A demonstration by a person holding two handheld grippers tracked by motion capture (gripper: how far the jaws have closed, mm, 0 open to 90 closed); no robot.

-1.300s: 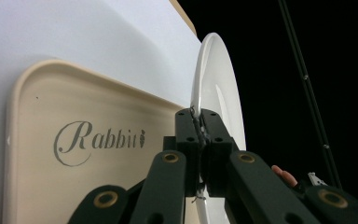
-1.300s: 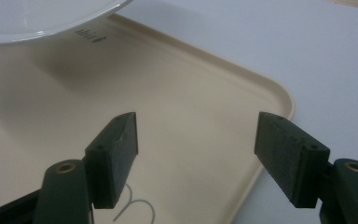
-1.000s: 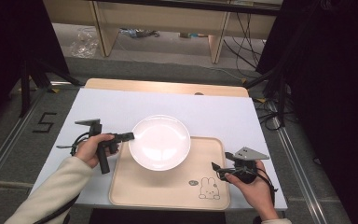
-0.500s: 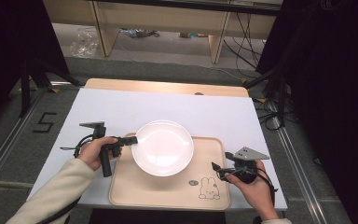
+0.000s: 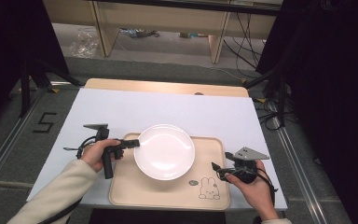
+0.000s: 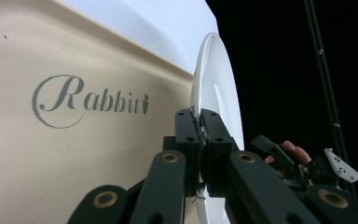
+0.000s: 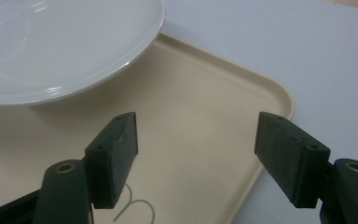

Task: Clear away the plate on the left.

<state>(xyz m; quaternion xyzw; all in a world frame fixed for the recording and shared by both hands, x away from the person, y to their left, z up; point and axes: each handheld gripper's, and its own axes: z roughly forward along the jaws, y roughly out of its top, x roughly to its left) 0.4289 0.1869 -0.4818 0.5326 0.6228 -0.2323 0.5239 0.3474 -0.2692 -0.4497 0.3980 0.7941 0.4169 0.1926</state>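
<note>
A white plate [image 5: 165, 151] hangs just over a beige tray [image 5: 140, 196] at the near side of the table. My left gripper [image 5: 137, 143] comes in from the left and is shut on the plate's left rim. In the left gripper view the jaws [image 6: 199, 126] pinch the thin rim of the plate [image 6: 214, 84], which shows edge-on against the tray [image 6: 74, 154]. My right gripper [image 5: 216, 170] stands open by the tray's right edge, apart from the plate. In the right gripper view the right gripper [image 7: 196, 144] has only the tray [image 7: 191, 130] between its fingers, with the plate [image 7: 51, 46] farther off.
A white sheet [image 5: 168, 109] covers the table and lies bare beyond the tray. A rabbit drawing [image 5: 209, 189] marks the tray's near right corner. Cables [image 5: 265, 112] and dark curtains lie past the table's right side.
My left gripper has carried the plate a little to the right and nearer, farther over the tray. The right gripper has stayed where it was, still open.
</note>
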